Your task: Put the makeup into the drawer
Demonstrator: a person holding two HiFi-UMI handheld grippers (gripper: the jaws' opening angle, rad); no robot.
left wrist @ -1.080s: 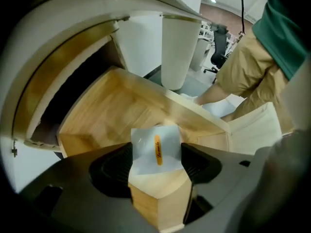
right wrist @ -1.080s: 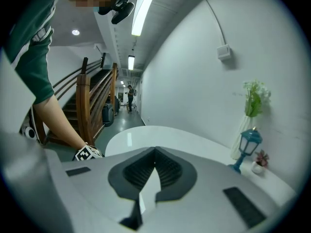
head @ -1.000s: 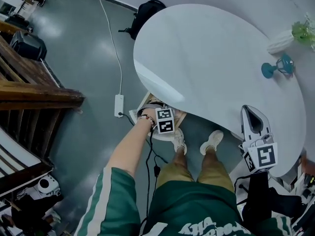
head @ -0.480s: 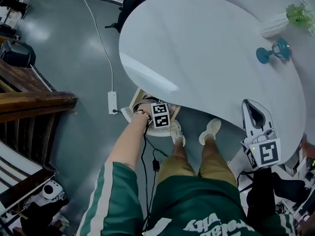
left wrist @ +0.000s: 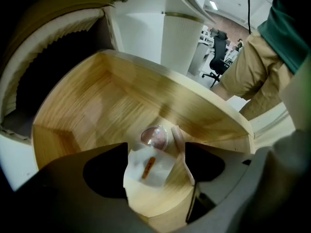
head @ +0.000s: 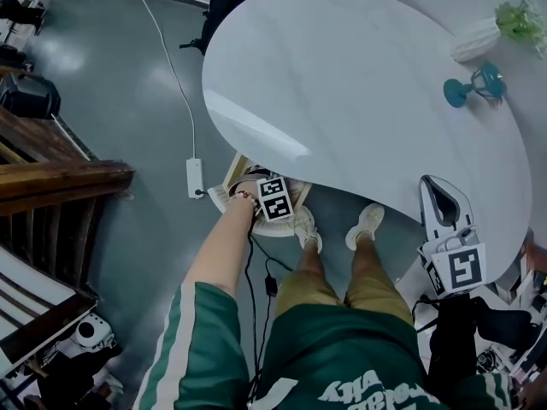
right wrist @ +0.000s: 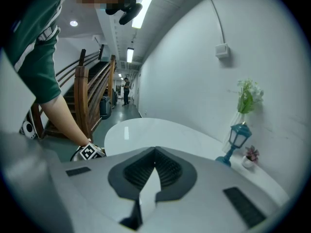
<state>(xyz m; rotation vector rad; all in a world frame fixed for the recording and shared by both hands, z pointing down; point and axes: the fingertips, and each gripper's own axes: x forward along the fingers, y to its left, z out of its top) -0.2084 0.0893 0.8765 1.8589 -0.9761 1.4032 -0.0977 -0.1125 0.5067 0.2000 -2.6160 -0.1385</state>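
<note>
Head view: the left gripper [head: 275, 200] is down in the curved light-wood drawer [head: 236, 171] under the white oval table [head: 367, 92]. Left gripper view: its jaws have just been opening and stand wide, gripping nothing. A white sachet [left wrist: 148, 168] lies loose between them, beside a round pink compact [left wrist: 154, 137] and pale stick [left wrist: 178, 137] on the drawer floor, so the stowing looks done, with closing left. Right gripper view: the right gripper [right wrist: 154, 152] has its jaws together, empty.
</note>
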